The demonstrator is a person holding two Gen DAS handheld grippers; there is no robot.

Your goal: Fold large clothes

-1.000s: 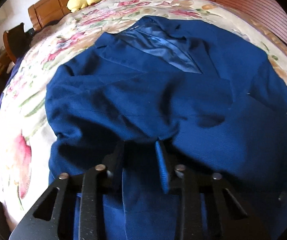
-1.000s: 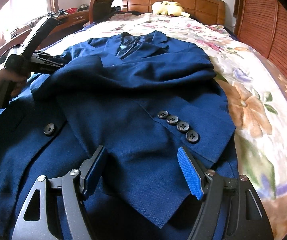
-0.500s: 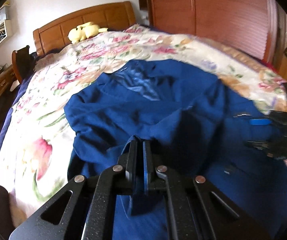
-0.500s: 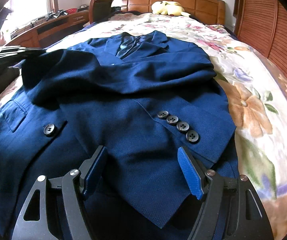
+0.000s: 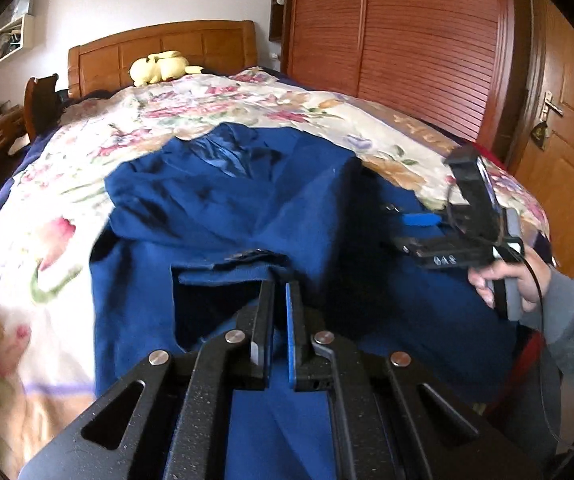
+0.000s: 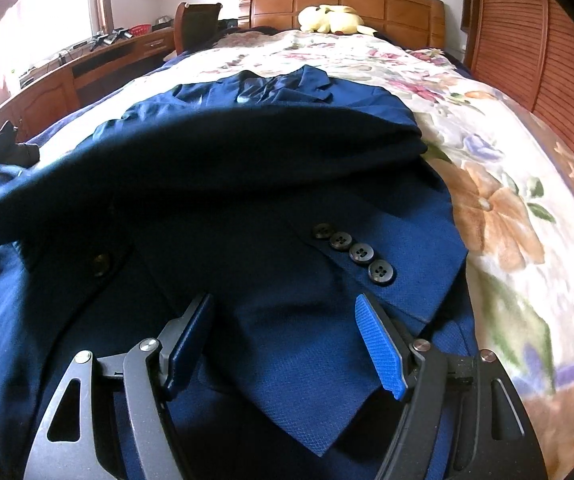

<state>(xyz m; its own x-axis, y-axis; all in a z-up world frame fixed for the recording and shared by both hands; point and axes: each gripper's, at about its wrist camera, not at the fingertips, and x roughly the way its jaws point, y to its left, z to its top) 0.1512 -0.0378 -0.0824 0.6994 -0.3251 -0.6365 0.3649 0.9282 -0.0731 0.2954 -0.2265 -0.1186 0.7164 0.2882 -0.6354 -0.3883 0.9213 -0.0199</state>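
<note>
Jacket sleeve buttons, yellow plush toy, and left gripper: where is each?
sleeve buttons (image 6: 361,253): right wrist view, third of four on the cuff.
yellow plush toy (image 6: 329,19): right wrist view, its body, by the headboard.
left gripper (image 5: 280,292): left wrist view, between fingertips pinching blue jacket fabric.

Pale digits on dark body of right gripper (image 5: 423,220), left wrist view; too blurred to read surely.
</note>
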